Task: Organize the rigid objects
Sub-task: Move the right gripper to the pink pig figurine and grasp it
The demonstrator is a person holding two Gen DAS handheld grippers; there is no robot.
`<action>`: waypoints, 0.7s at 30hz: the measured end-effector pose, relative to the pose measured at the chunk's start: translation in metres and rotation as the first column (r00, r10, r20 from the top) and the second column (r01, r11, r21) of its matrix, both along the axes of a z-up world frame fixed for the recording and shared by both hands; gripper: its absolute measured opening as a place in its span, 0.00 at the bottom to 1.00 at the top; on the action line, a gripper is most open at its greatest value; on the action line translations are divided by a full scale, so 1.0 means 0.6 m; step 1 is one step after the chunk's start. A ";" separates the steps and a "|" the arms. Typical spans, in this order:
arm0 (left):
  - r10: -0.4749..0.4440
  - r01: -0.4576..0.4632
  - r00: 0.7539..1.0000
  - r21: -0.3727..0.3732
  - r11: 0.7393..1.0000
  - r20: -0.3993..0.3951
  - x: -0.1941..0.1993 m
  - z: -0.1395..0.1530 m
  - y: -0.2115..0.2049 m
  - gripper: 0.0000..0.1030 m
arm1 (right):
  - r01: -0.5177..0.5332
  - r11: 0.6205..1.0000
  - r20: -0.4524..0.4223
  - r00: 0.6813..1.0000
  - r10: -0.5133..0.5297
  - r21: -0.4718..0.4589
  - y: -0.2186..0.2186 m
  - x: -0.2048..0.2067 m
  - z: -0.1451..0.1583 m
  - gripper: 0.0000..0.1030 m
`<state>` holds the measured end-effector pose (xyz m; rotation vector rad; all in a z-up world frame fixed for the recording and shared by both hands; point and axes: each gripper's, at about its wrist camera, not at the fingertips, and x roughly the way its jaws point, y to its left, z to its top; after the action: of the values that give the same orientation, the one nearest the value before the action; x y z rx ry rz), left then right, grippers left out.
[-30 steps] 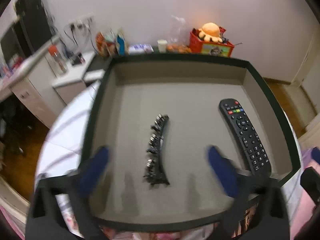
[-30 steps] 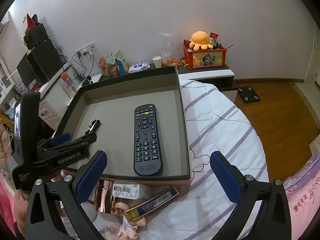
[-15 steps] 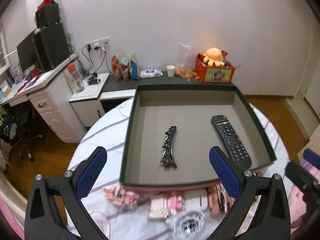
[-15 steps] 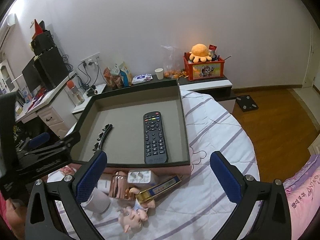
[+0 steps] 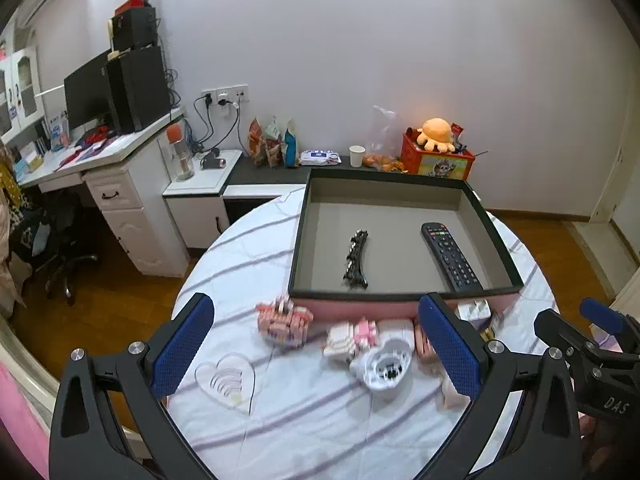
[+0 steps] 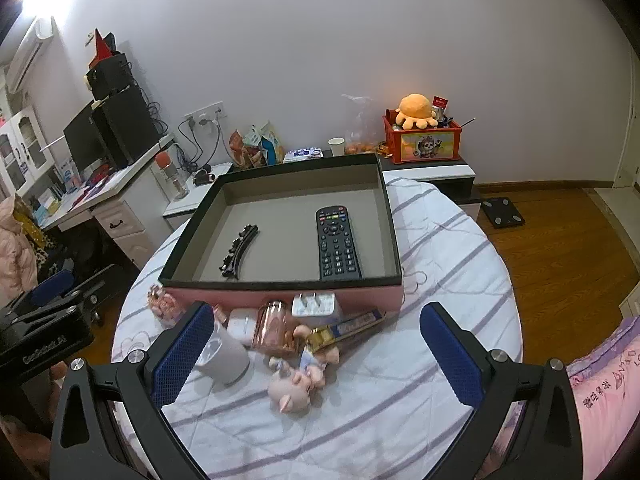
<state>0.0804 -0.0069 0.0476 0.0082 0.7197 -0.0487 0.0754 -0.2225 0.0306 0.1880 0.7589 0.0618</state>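
White striped cloth (image 6: 440,264) covers the round table; wood floor (image 6: 560,232) beyond.

Both wrist cameras look forward and down from above the table's near edge, sharing the box (image 5: 404,292) (image 6: 280,292) and clutter.

Ahead of your tools a plain pale wall (image 5: 360,40), to their left a white desk (image 5: 116,184) with a dark monitor (image 5: 86,96), wooden floor (image 6: 560,240) to their right, low cabinet (image 6: 428,170) beyond.
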 end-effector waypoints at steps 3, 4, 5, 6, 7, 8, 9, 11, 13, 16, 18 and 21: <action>0.006 -0.006 1.000 -0.013 1.000 -0.007 -0.023 -0.005 0.004 1.00 | -0.003 1.000 0.001 1.000 0.003 -0.003 0.005 -0.018 0.000 1.00; 0.007 -0.008 1.000 -0.017 1.000 -0.012 -0.031 -0.008 0.006 1.00 | -0.004 1.000 0.002 1.000 0.004 -0.005 0.006 -0.023 -0.001 1.00; 0.009 -0.009 1.000 -0.020 1.000 -0.013 -0.037 -0.010 0.006 1.00 | -0.003 1.000 0.001 1.000 0.003 -0.008 0.007 -0.029 -0.002 1.00; 0.012 -0.012 1.000 -0.022 1.000 -0.012 -0.044 -0.012 0.007 1.00 | -0.004 1.000 0.000 1.000 0.004 -0.011 0.008 -0.034 -0.003 1.00; 0.017 -0.017 1.000 -0.023 1.000 -0.013 -0.051 -0.014 0.008 1.00 | -0.004 1.000 -0.001 1.000 0.004 -0.013 0.008 -0.039 -0.005 1.00; 0.020 -0.020 1.000 -0.023 1.000 -0.016 -0.056 -0.017 0.008 1.00 | -0.002 1.000 -0.003 1.000 0.002 -0.017 0.008 -0.042 -0.007 1.00; 0.021 -0.022 1.000 -0.023 0.999 -0.022 -0.060 -0.021 0.008 1.00 | 0.001 1.000 -0.007 1.000 -0.001 -0.021 0.007 -0.045 -0.010 1.00; 0.021 -0.022 0.999 -0.030 0.999 -0.036 -0.070 -0.031 0.010 1.00 | 0.006 1.000 -0.026 1.000 -0.007 -0.021 0.005 -0.052 -0.020 1.00; 0.019 -0.020 0.999 -0.031 0.999 -0.050 -0.076 -0.039 0.010 1.00 | 0.011 1.000 -0.043 0.999 -0.012 -0.018 0.003 -0.056 -0.029 1.00; 0.022 -0.024 0.998 -0.030 0.999 -0.060 -0.080 -0.046 0.010 1.00 | 0.008 1.000 -0.061 0.998 -0.009 -0.020 0.003 -0.063 -0.039 1.00; 0.024 -0.026 0.998 -0.031 0.999 -0.060 -0.083 -0.048 0.011 1.00 | 0.002 1.000 -0.065 0.998 -0.004 -0.025 0.005 -0.065 -0.042 1.00; 0.027 -0.029 0.998 -0.035 0.999 -0.059 -0.083 -0.049 0.015 1.00 | -0.004 1.000 -0.073 0.997 0.002 -0.031 0.010 -0.065 -0.045 1.00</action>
<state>0.0303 0.0018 0.0183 -0.0375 0.7772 -0.0350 0.0367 -0.2164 0.0034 0.1600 0.8326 0.0464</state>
